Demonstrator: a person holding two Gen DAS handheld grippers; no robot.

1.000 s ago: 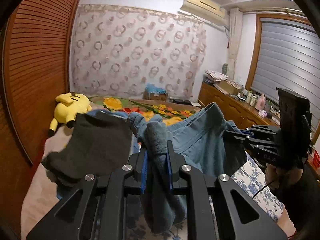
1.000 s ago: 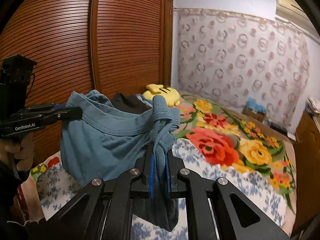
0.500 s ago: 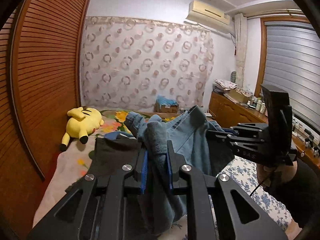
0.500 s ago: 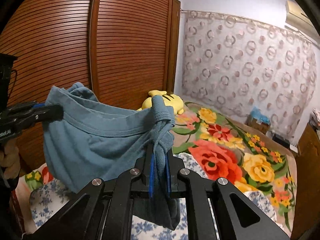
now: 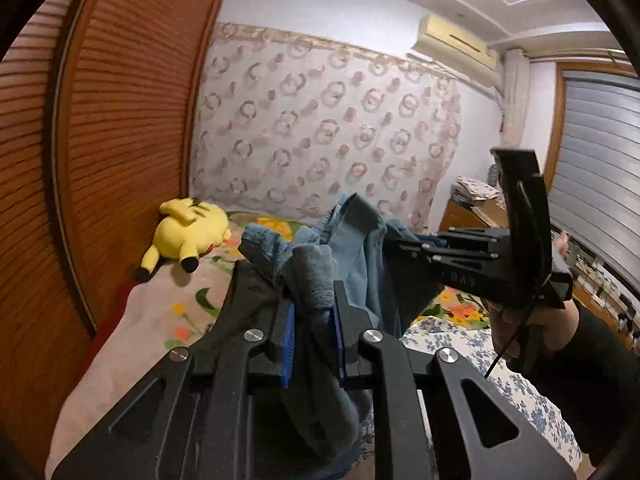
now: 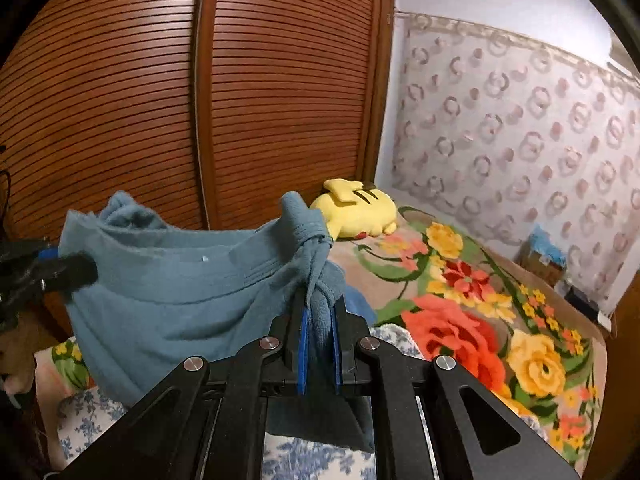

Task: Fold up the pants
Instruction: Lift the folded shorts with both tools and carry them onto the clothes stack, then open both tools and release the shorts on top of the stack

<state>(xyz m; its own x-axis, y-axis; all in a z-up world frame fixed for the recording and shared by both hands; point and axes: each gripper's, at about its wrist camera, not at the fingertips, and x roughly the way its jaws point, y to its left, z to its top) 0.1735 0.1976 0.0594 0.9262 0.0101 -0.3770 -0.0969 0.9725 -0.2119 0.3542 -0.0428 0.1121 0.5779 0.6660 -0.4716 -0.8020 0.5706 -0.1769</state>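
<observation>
Blue fleece pants (image 6: 168, 292), soft, limp, light; each hand-held gripper, left (image 5: 314, 320) and right (image 6: 320, 322), pinching a bunched waistband corner above the bed (image 6: 500, 320); best held there.

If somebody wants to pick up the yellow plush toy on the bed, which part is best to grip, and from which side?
The yellow plush toy lies on its side on the bed, against the louvred wardrobe door. Probably best to pinch one thin leg, which sticks out toward the open bed, coming from the bed side; the round body looks too wide, and the door blocks the far side.
</observation>
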